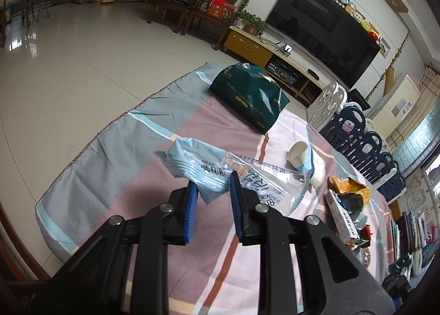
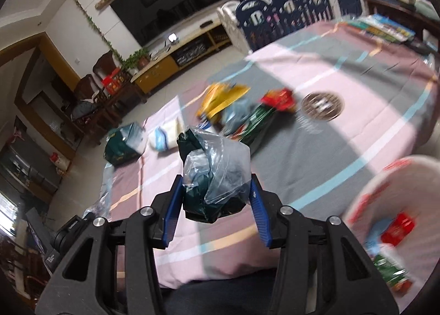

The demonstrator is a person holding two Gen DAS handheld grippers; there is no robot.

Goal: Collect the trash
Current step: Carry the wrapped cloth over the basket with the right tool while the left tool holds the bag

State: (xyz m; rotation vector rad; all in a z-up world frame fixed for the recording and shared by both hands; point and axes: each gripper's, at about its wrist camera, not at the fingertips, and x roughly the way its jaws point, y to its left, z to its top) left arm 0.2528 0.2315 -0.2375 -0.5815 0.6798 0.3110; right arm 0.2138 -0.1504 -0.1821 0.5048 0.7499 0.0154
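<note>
My left gripper (image 1: 213, 187) is shut on a light blue snack wrapper (image 1: 192, 166), held a little above the striped tablecloth (image 1: 115, 155). A clear printed plastic wrapper (image 1: 272, 185) lies just right of it. In the blurred right wrist view, my right gripper (image 2: 217, 191) is shut on a crumpled bundle of dark green and clear plastic (image 2: 217, 174), lifted off the table. A white bin (image 2: 385, 194) with red, blue and green wrappers inside stands at the lower right. More trash lies ahead on the cloth: a yellow wrapper (image 2: 222, 97), a red wrapper (image 2: 277, 100) and a green wrapper (image 2: 255, 122).
A dark green bag (image 1: 247, 95), a tipped paper cup (image 1: 298, 154), an orange wrapper (image 1: 349, 188) and a toothpaste box (image 1: 341, 218) lie on the table. A round coaster (image 2: 321, 106) sits mid-table and books (image 2: 385, 26) at its far edge. A playpen fence (image 2: 288, 12) stands beyond.
</note>
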